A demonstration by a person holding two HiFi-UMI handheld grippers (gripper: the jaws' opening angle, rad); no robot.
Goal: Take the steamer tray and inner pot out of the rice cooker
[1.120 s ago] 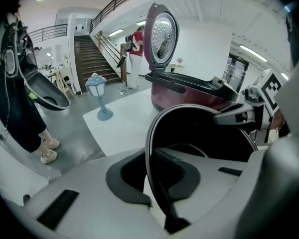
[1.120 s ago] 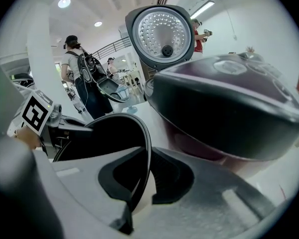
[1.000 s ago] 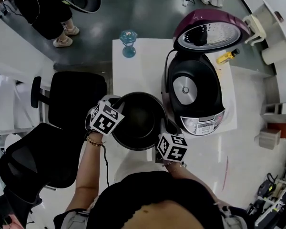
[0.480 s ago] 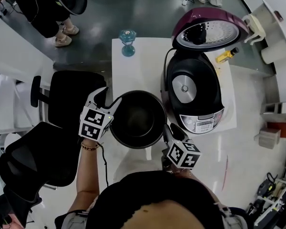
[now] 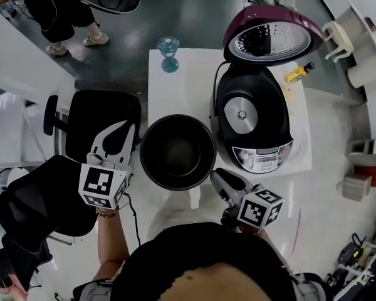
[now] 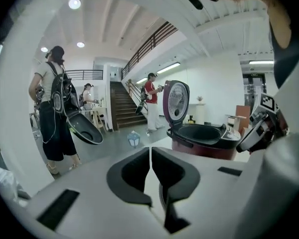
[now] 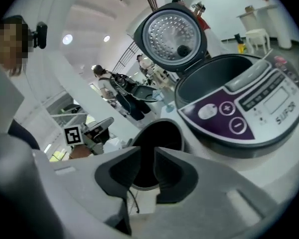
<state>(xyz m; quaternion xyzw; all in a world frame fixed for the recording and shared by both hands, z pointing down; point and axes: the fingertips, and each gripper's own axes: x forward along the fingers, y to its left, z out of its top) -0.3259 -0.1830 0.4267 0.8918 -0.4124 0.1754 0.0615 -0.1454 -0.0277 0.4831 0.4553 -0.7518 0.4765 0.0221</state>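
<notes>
The only word that can be read is the brand name SUPOR (image 7: 280, 114), printed in grey capitals at the right end of the control panel (image 7: 244, 114) of the rice cooker (image 7: 214, 83), as the right gripper view shows it. On the purple part of that panel one round button bears a plus sign (image 7: 224, 107), and the round button just beside it bears a minus sign (image 7: 237, 125). The rows of small print (image 7: 259, 96) beside the display window (image 7: 276, 102) are too small to read, and in the head view the whole panel is illegible. The two marker cubes (image 5: 102, 187) (image 5: 261, 209) carry black-and-white square code patterns, with no letters or numbers.
</notes>
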